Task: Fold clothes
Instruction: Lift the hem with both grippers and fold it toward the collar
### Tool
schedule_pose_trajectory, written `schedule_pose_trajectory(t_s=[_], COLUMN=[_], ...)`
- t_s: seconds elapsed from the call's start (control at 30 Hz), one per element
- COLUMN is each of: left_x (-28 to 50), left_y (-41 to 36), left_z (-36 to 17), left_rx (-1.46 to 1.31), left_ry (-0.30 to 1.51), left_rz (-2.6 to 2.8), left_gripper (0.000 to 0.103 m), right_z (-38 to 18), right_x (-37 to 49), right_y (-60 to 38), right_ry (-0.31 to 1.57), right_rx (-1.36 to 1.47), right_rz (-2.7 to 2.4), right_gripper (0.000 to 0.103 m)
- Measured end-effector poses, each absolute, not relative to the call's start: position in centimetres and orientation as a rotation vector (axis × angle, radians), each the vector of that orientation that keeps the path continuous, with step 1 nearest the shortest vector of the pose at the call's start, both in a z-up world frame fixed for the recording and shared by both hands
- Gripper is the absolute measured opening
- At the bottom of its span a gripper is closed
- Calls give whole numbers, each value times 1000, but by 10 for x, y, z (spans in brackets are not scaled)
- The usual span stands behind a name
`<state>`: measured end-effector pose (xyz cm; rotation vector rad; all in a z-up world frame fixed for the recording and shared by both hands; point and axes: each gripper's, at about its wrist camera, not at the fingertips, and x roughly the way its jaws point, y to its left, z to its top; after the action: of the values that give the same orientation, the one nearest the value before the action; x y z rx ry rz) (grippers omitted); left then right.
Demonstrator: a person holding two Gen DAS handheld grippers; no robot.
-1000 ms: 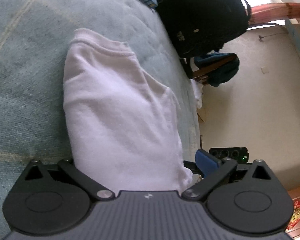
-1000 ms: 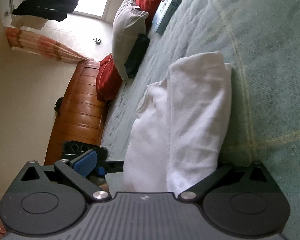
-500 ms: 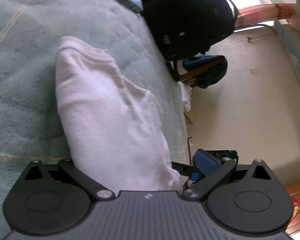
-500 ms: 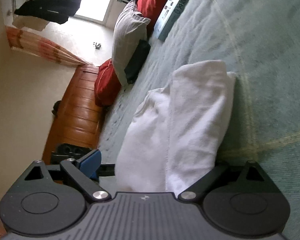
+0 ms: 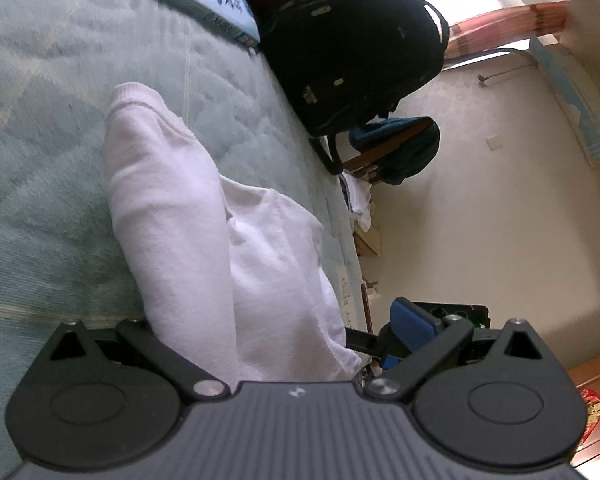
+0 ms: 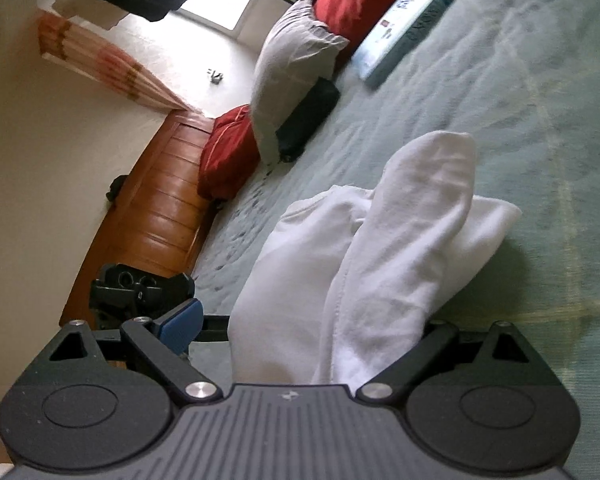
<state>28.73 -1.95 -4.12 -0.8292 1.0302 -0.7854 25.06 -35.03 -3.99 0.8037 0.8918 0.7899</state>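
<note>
The left gripper (image 5: pixel 276 320) is seen with its jaws set wide apart, and a white garment (image 5: pixel 204 220) is carried in the gap between them. The cloth is draped over the linkage on the picture's left, so the finger on that side is hidden. On the other side a blue pad (image 5: pixel 412 316) is shown standing clear of the cloth, with a bare black bar between the two. No squeeze on the fabric is visible there.

The right gripper (image 6: pixel 308 322) is held in the mirrored pose. Its jaws have just been closing a little with the garment between them, yet they are still spread nearly to their full width. Its own blue pad (image 6: pixel 180 320) is kept apart from the cloth, and the opposite finger is covered by it.

The garment is folded into a long, thick bundle on a pale green bedcover (image 5: pixel 40 160). Its near end is raised at the two grippers, with a shadow cast under it in the right wrist view. Its far end, a ribbed edge, is left resting on the bed.

Further off, a flat printed box (image 6: pixel 404 28) is laid on the cover. A grey pillow (image 6: pixel 292 60) and a red cushion (image 6: pixel 228 152) are propped by a wooden headboard (image 6: pixel 152 208). A black backpack (image 5: pixel 352 52) is seen at the bed's edge.
</note>
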Motion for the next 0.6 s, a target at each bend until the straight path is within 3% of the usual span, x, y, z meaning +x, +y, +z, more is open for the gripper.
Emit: schedule_pose_trajectory(t_s=[0.6], left_x=[261], left_y=[118], left_z=[-12], left_rx=[-869], left_ry=[907], left_rz=[-649], left_gripper=[100], right_z=[-7], right_x=[278], right_y=[-213], right_ry=[945], right_rx=[725], right_rz=[882], right_gripper=[97])
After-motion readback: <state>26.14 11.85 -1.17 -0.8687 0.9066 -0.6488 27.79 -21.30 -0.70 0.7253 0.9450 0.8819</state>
